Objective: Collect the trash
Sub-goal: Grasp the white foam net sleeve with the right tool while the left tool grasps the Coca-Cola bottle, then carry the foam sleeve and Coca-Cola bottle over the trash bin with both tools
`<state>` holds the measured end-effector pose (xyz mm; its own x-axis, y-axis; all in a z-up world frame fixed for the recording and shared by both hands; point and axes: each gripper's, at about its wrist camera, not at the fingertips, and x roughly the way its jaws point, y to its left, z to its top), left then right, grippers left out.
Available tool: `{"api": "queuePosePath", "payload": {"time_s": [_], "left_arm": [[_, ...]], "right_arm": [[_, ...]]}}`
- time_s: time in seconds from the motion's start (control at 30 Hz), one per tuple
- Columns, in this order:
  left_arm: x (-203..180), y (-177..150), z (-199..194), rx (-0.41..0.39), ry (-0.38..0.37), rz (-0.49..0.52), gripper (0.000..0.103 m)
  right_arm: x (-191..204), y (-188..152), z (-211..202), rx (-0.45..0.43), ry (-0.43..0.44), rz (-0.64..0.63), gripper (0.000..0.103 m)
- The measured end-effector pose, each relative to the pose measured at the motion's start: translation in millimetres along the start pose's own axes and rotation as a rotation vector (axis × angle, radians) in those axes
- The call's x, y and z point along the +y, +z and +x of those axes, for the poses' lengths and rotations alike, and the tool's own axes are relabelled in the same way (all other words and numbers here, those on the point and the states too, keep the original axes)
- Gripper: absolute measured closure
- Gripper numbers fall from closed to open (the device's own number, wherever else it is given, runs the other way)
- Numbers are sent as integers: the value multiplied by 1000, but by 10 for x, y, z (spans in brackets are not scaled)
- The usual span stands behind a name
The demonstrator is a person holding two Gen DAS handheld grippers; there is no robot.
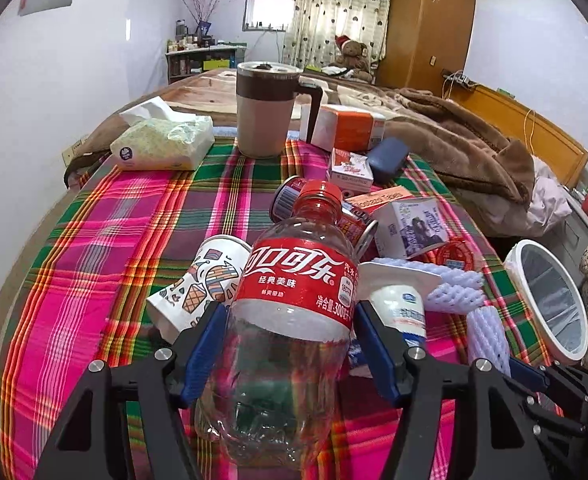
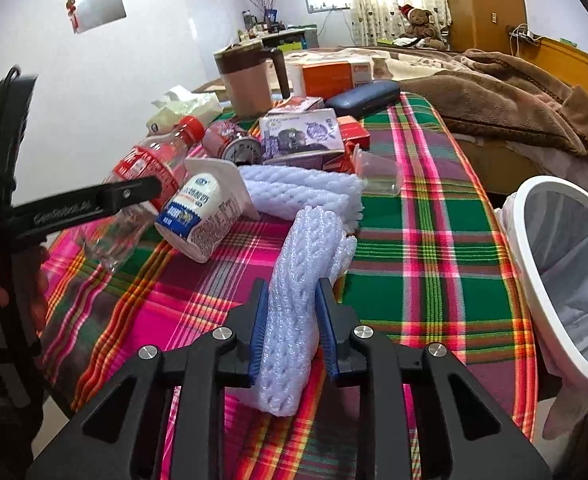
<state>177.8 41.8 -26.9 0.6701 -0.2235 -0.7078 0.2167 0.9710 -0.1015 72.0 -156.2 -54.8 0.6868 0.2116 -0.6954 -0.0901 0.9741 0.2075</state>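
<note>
Since the bin [image 2: 566, 280] stood right of the surface [image 2: 414, 248], we clamped our right hand-held gripper [image 2: 291, 320] on foam netting [image 2: 294, 300] and our left [image 1: 289, 344] around the bottle [image 1: 289, 300], ready for binning.

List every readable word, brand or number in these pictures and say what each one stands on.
"可口可乐": red label of the clear plastic bottle held between the left gripper fingers.
"经典美味": same label, under the brand.
"净含量300": same label, lower right; the rest is cut off.
Embossed name on the left gripper's black arm, right wrist view: too blurred to read.
Print on the small milk bottle, purple carton and orange box: too small or blurred.
</note>
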Motion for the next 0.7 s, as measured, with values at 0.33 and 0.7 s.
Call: {"api": "queuePosePath", "payload": {"time_s": [0.33,0.7], "left_arm": [[-142,-27,-400,-82,-31,-10,37],[-588,-1,-596,-115,-86,34,37]], "right_arm": [[-129,99,-217,-76,98,13,85],[-424,230,-540,-177,53,22,85]]}}
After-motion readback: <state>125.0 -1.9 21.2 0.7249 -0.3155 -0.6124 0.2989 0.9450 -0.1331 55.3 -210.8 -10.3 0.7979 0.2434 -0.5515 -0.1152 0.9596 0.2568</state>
